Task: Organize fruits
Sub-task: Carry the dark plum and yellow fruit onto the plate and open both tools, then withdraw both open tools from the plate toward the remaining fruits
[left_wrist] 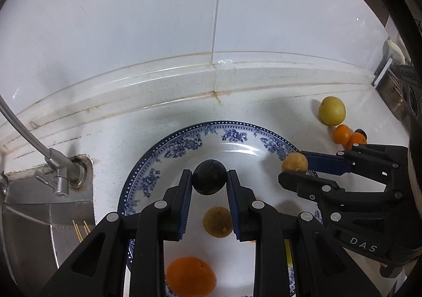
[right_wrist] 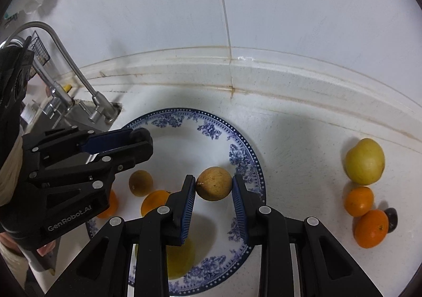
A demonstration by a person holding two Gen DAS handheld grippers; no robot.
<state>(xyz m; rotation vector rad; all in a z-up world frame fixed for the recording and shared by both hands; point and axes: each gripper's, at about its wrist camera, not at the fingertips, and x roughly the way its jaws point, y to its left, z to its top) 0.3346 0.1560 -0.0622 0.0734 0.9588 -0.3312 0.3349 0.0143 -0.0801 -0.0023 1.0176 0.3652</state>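
Placing step. Left claw (left_wrist: 209, 182) grips dark fruit (left_wrist: 209, 181), right claw (right_wrist: 213, 185) grips tan fruit (right_wrist: 214, 183), both over plate (right_wrist: 237, 154), height unclear. Next: lower, release. Four fruits remain on table (right_wrist: 303, 144).

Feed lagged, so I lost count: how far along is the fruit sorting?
Done: a tan fruit and oranges lie on the blue-patterned plate. In hand: left gripper holds a dark round fruit, right gripper a tan one. Left: yellow fruit, two oranges, one small dark fruit.
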